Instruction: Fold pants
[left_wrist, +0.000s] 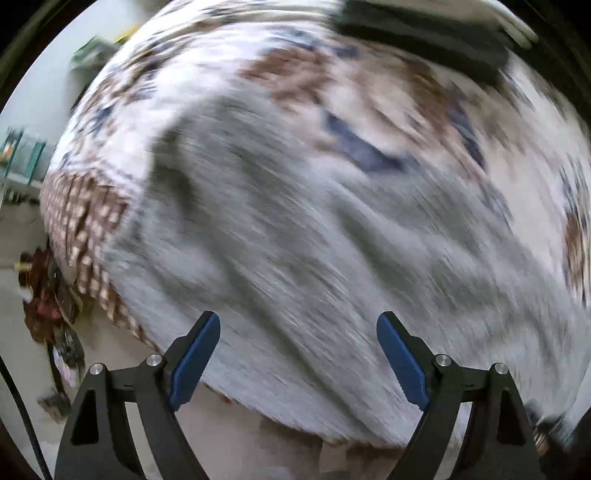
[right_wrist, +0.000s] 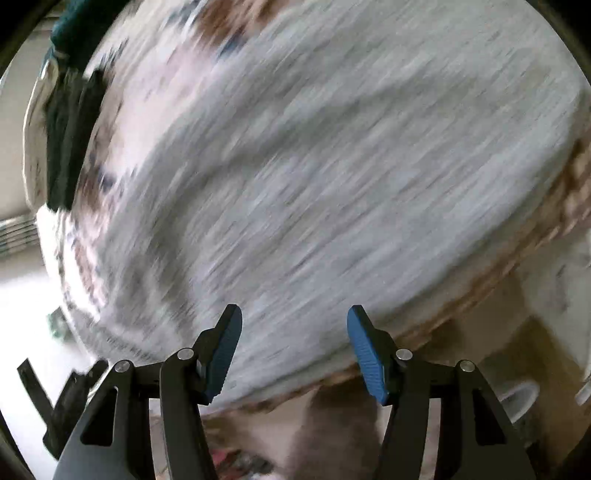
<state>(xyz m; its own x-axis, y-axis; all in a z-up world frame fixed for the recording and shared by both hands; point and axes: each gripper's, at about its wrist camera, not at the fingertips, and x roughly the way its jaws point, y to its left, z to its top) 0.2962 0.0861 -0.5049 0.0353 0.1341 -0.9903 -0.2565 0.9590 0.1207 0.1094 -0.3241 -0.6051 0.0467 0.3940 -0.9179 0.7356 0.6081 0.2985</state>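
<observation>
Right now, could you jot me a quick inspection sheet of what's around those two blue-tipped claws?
Surface: patterned cloth, white with brown and blue, under the work.
Job's things: grey pants spread across it; blurred.
Clutter: dark garment at the far edge.
Grippers: left gripper open, holding nothing; right gripper open, holding nothing.
Cables: black cable at the left view's edge.
Surroundings: reddish-brown heap on the floor; otherwise too blurred.

Heathered grey pants (left_wrist: 303, 258) are seen on a white cover (left_wrist: 332, 74) patterned in brown and navy, and blue pads (left_wrist: 195, 362) are borne by black fingers (left_wrist: 155, 406).
</observation>
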